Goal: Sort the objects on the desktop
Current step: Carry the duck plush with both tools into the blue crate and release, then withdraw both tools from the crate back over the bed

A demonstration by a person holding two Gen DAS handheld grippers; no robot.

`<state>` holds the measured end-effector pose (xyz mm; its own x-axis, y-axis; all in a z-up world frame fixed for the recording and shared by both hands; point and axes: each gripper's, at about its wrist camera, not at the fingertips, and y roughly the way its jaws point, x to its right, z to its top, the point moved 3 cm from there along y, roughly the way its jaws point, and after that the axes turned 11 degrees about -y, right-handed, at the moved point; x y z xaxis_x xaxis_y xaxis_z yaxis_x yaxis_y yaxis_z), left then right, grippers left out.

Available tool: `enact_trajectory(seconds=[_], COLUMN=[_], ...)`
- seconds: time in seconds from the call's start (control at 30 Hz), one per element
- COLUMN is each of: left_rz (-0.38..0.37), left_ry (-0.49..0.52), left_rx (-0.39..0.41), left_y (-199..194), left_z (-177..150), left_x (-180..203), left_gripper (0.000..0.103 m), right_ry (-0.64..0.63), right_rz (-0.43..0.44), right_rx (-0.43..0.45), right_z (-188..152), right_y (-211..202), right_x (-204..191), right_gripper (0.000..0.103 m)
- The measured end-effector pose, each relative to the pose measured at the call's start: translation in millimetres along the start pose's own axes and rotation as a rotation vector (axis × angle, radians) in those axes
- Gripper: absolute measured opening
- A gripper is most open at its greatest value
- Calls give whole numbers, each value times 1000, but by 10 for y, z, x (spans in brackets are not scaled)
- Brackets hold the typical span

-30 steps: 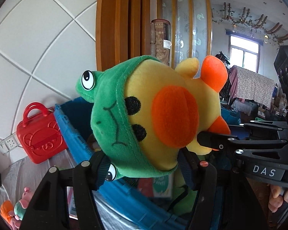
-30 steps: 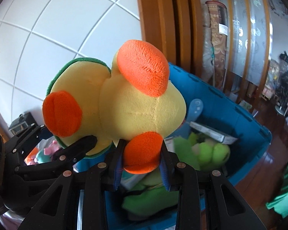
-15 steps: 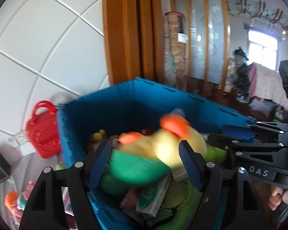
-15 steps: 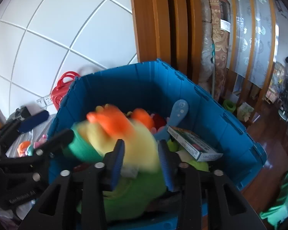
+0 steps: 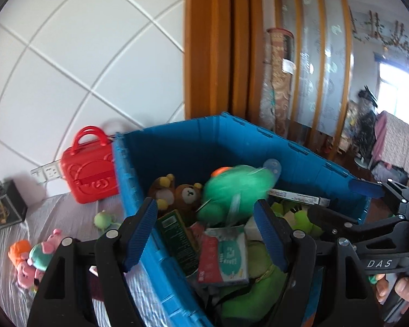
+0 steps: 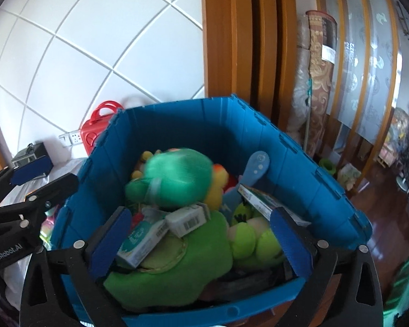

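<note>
The plush duck in a green frog hood [image 5: 237, 188] [image 6: 177, 177] lies blurred inside the blue bin [image 5: 204, 150] [image 6: 204, 125], on top of other toys and small boxes. My left gripper [image 5: 204, 207] hovers open over the bin's near left corner, with nothing touching its blue pads [image 5: 140, 231]. My right gripper [image 6: 199, 212] hangs over the bin's near edge with its jaws opening wide and nothing held between them. Each gripper shows in the other's view: the right gripper [image 5: 354, 212] at the right, the left gripper [image 6: 35, 179] at the left.
A brown bear [image 5: 188, 193], a big green plush [image 6: 177, 267], cartons and a blue spoon-shaped toy [image 6: 256, 169] fill the bin. Left of it, on grey cloth, stand a red toy case [image 5: 88, 169], a dark box [image 5: 5, 207] and small plush toys [image 5: 32, 253]. A tiled wall is behind.
A second ago both grippers held the plush duck above the bin. Both let go and it dropped into the bin. The right jaws have spread much wider.
</note>
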<state>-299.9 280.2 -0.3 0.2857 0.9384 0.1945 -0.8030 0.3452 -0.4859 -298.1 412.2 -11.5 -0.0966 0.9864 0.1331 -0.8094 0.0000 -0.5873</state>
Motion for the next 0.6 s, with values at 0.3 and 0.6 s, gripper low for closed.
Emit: enact_trajectory(seconds=[0.3, 0.6], left_rz=[187, 412], left_ry=[-95, -178], left_rx=[103, 127], left_y=[-606, -1159], left_z=[-238, -887], left_x=[-600, -1211], left_gripper=[76, 76], right_ry=[-65, -102], right_rz=[87, 248], right_rx=[75, 175], right_z=[-6, -85], right_y=[-200, -421], right_x=[-476, -1150], right_gripper=[103, 103])
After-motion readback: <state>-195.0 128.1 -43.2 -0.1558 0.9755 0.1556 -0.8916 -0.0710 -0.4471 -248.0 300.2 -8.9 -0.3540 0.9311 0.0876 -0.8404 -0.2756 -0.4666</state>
